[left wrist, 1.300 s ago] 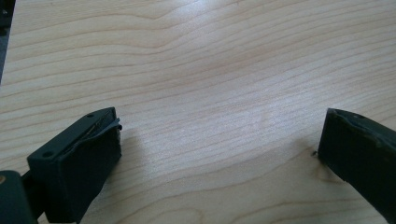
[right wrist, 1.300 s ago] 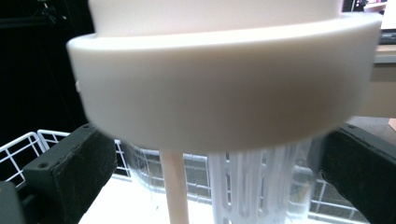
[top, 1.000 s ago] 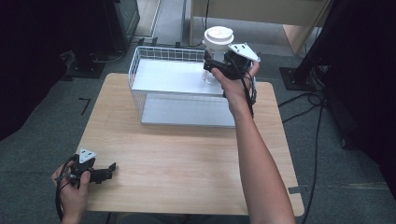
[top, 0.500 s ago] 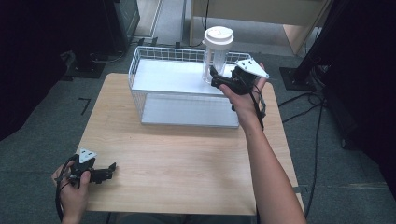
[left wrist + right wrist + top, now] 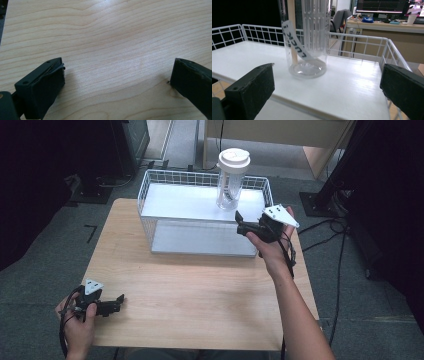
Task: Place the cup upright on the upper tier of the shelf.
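Note:
A clear plastic bottle (image 5: 231,185) with a white lid (image 5: 233,157) stands upright on the white shelf of a wire basket (image 5: 150,176) at the back of the wooden table (image 5: 200,285), toward the basket's right end. My right gripper (image 5: 239,223) is held just in front of the basket, apart from the bottle. In the right gripper view its jaws are wide open (image 5: 328,75), with the bottle (image 5: 312,37) ahead and a lettered paper strip (image 5: 294,43) inside it. My left gripper (image 5: 119,304) rests open at the near left of the table, with bare wood (image 5: 112,37) between its jaws (image 5: 117,72).
The basket's wire wall (image 5: 362,37) rises behind and beside the bottle. Cables (image 5: 340,250) trail on the floor right of the table. Dark stands (image 5: 350,165) flank the back. A desk with a monitor (image 5: 382,6) lies beyond the basket.
My right gripper was at the bottle a second ago; it has come away toward the near side and the bottle stands alone in the basket. The left gripper has not moved.

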Available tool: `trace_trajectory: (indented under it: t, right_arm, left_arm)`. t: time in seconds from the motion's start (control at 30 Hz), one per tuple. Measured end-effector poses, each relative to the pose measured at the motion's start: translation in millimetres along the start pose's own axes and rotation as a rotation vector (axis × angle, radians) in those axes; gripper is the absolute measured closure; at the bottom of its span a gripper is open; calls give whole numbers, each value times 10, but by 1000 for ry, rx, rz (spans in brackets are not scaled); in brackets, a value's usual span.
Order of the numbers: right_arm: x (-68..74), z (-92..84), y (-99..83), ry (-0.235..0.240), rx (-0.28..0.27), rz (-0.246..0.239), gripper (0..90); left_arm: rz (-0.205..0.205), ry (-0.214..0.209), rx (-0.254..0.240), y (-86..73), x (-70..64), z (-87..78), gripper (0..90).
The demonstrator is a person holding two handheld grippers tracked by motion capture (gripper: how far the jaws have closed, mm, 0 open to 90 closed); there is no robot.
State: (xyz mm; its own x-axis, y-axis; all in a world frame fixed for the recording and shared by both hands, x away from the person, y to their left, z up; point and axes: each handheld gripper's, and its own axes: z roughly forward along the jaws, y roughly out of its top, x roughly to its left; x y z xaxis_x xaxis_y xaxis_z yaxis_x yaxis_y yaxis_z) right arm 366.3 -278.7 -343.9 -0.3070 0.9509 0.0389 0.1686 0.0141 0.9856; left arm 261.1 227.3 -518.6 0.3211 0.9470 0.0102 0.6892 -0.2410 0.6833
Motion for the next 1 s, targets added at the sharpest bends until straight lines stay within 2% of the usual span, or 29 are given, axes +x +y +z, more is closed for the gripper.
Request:
trace_trajectory:
  t: [0.03, 0.27, 0.43, 0.77, 1.0]
  right_arm:
    - [-18, -77, -47, 1, 1, 3, 0]
    - [-92, -302, -188, -8, -1, 11, 0]
    - [-220, -506, -328, -28, 0, 18, 0]
    - [-441, -738, -561, -75, 13, 41, 0]
    - [-564, -871, -817, -118, 56, 43, 0]
  left_arm:
    - [0, 0, 0, 0, 0, 0, 0]
    - [3, 1, 1, 0, 2, -1, 0]
    - [2, 1, 0, 0, 1, 0, 0]
    - [0, 0, 1, 0, 0, 0, 0]
    - [0, 0, 0, 0, -1, 0, 0]
